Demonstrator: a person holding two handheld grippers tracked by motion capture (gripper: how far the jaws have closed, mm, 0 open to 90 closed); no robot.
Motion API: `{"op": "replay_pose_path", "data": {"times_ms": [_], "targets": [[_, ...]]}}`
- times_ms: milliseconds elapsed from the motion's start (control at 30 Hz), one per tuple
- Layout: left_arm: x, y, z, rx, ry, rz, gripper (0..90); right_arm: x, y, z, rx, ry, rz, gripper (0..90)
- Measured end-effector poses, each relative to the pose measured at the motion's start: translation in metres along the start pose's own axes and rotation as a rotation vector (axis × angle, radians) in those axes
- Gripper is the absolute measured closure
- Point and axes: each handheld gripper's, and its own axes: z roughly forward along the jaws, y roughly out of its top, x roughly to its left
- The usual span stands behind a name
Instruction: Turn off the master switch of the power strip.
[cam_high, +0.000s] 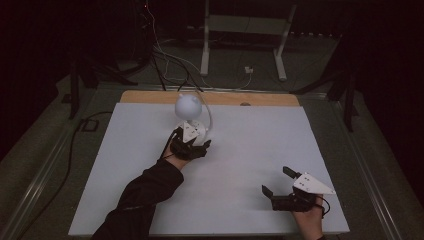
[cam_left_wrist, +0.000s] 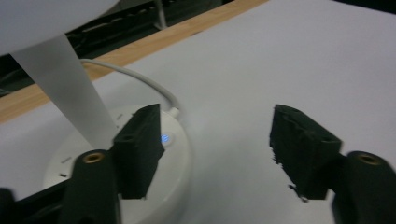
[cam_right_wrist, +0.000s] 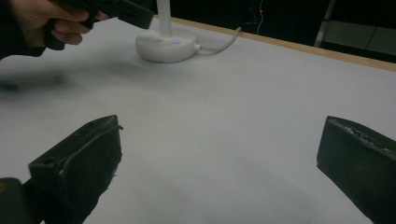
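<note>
Left gripper view has the left gripper (cam_left_wrist: 217, 140) spread wide, one black jaw over the round white base (cam_left_wrist: 177, 161) of a small lamp (cam_high: 189, 107), beside its glowing blue button (cam_left_wrist: 164, 138). A flat white neck (cam_left_wrist: 65, 79) rises steeply from the base to a smooth, ball-shaped head. A white cable (cam_left_wrist: 140, 79) curls off toward the wooden far edge (cam_high: 150, 97) of the bench (cam_high: 250, 150). Matte pale sheet covers the bench, with broad bare room between the lamp and the right gripper (cam_high: 281, 181), which sits near the front right corner, jaws wide and holding nothing.
</note>
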Motion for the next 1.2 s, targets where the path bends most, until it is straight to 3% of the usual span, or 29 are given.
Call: {"op": "replay_pose_path", "data": {"times_ms": [67, 233, 433, 467, 633, 767, 867, 1033, 1200], "targets": [[0.0, 0.001, 0.003, -0.001, 0.012, 0.002, 41.2, 0.0, 0.0, 0.0, -0.001, 0.001, 0.0, 0.0], [0.002, 0.004, 0.006, -0.007, 0.038, 0.009, 61.7, -0.001, 0.0, -0.001, -0.009, 0.005, 0.002, 0.0], [0.01, 0.004, 0.011, 0.002, 0.044, 0.004, 73.9, 0.0, 0.0, -0.001, -0.008, 0.013, 0.002, 0.0], [0.011, 0.004, 0.012, 0.002, 0.045, 0.008, 80.4, 0.0, 0.0, -0.001, -0.008, 0.013, 0.003, 0.0], [0.013, 0.002, 0.019, 0.026, 0.066, 0.031, 89.7, -0.001, 0.0, -0.001, -0.006, 0.015, 0.005, 0.0], [0.014, 0.001, 0.026, 0.045, 0.067, 0.028, 90.0, 0.0, 0.0, -0.001, -0.006, 0.014, 0.003, 0.0], [0.013, -0.001, 0.031, 0.056, 0.072, 0.048, 90.0, 0.0, 0.0, -0.001, -0.006, 0.015, 0.004, 0.0], [0.012, -0.004, 0.035, 0.049, 0.117, 0.09, 90.0, -0.001, 0.0, -0.001, -0.005, 0.017, 0.008, 0.0], [0.014, -0.006, 0.04, 0.062, 0.127, 0.104, 90.0, 0.0, -0.001, 0.0, -0.002, 0.019, 0.007, 0.0]]}}
